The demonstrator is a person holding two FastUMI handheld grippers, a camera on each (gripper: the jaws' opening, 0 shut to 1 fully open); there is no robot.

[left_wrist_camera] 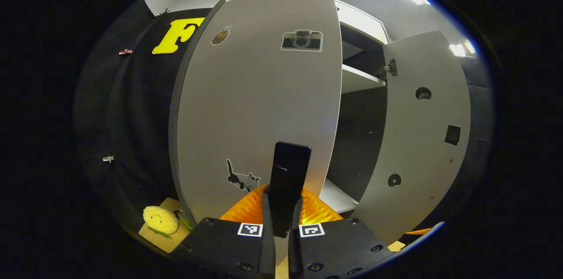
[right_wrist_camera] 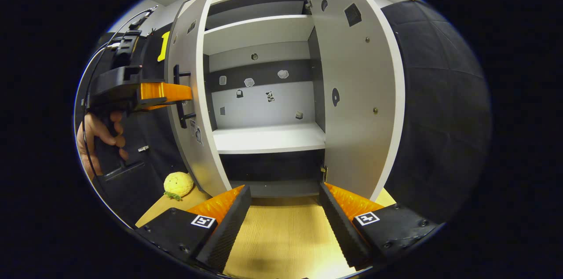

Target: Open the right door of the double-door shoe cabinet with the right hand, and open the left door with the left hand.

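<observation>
The grey shoe cabinet [right_wrist_camera: 264, 28] stands with both doors swung out. In the left gripper view, my left gripper [left_wrist_camera: 284, 202] is shut on the black bar handle [left_wrist_camera: 288, 178] of the left door [left_wrist_camera: 255, 94], which carries camera and cat stickers. The right gripper view shows that same gripper [right_wrist_camera: 169, 92] at the handle [right_wrist_camera: 180, 94] on the left door [right_wrist_camera: 193, 107], with a hand [right_wrist_camera: 101, 133] holding it. My right gripper [right_wrist_camera: 286, 213] stands open, low in front of the cabinet's middle, holding nothing. The right door [right_wrist_camera: 356, 94] stands wide open to its right.
Inside are white shelves [right_wrist_camera: 268, 138] and a back panel with small stickers. A yellow plush toy [right_wrist_camera: 178, 183] lies on the wooden surface [right_wrist_camera: 281, 235] just left of the left door, also seen as the plush toy [left_wrist_camera: 159, 219]. Black cloth walls flank the cabinet.
</observation>
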